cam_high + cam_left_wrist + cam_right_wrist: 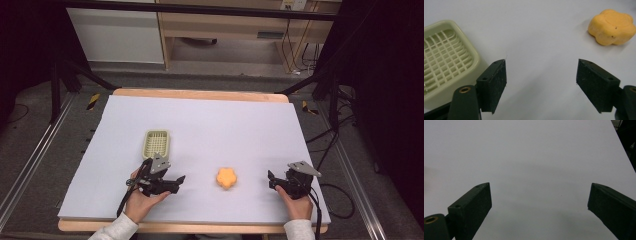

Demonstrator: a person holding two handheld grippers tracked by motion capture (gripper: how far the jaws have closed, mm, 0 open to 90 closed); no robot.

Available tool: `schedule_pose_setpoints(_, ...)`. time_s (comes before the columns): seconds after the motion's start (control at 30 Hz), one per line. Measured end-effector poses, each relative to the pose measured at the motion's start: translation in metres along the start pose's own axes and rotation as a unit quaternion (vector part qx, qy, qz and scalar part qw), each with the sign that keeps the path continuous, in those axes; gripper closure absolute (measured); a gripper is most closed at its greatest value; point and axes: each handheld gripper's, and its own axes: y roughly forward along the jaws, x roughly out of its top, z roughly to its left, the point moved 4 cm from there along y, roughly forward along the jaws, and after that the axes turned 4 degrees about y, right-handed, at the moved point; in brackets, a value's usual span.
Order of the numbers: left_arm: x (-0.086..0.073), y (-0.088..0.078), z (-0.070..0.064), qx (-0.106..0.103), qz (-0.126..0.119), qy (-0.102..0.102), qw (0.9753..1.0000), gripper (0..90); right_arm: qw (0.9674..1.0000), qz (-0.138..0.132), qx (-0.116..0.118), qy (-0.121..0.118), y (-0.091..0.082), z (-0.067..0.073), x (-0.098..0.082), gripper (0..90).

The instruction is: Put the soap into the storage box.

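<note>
Pale green plastic forms the tray, a shallow rectangular dish with rounded corners and a moulded grid floor; nothing lies in it. It sits on the white sheet left of centre, nearer the near edge than the far one.

The orange piece lies right of the tray, near the middle of the near edge and well apart from the tray. It is a squat, flower-shaped block with rounded lobes, matte, with a faint raised outline on its top and a few dark specks; it looks like soap or sponge, though the views do not settle which.

The left gripper is held low just in front of the tray, its jaws spread wide with nothing between them. The right gripper is held near the near right corner, right of the orange piece, jaws likewise wide apart over bare sheet and gripping nothing.
</note>
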Motion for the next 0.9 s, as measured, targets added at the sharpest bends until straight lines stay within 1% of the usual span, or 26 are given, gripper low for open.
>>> schedule_pose_setpoints(0.03, 0.005, 0.001, -0.001, 0.000, -0.004, 0.005, 1.0000, 23.8, 1.0000, 0.000, -0.001, -0.001, 0.000, 0.000, 0.000, 5.7)
schedule_pose_setpoints(0.13, 0.009, 0.002, -0.002, -0.002, -0.005, 0.007, 1.0000, 23.7, 1.0000, 0.001, 0.000, -0.001, 0.000, 0.000, -0.001, 5.7)
schedule_pose_setpoints(0.23, 0.015, 0.004, -0.005, -0.006, -0.002, 0.015, 0.9999, 23.6, 1.0000, 0.000, 0.000, 0.000, 0.000, 0.000, -0.001, 5.7)
schedule_pose_setpoints(0.43, 0.023, 0.006, -0.009, -0.012, -0.007, 0.017, 0.9998, 23.3, 1.0000, -0.003, 0.001, 0.001, 0.000, 0.000, 0.000, 5.7)
schedule_pose_setpoints(0.5, 0.028, 0.006, -0.010, -0.011, -0.010, 0.019, 0.9997, 23.3, 1.0000, -0.007, 0.006, 0.004, 0.000, 0.001, -0.001, 5.7)
schedule_pose_setpoints(0.7, 0.036, 0.007, -0.013, -0.018, -0.013, 0.019, 0.9996, 23.0, 0.9999, -0.011, 0.009, 0.007, 0.000, 0.001, 0.000, 5.7)
schedule_pose_setpoints(0.9, 0.041, 0.011, -0.018, -0.022, -0.012, 0.021, 0.9995, 22.9, 0.9998, -0.012, 0.011, 0.007, 0.001, 0.002, -0.001, 5.7)
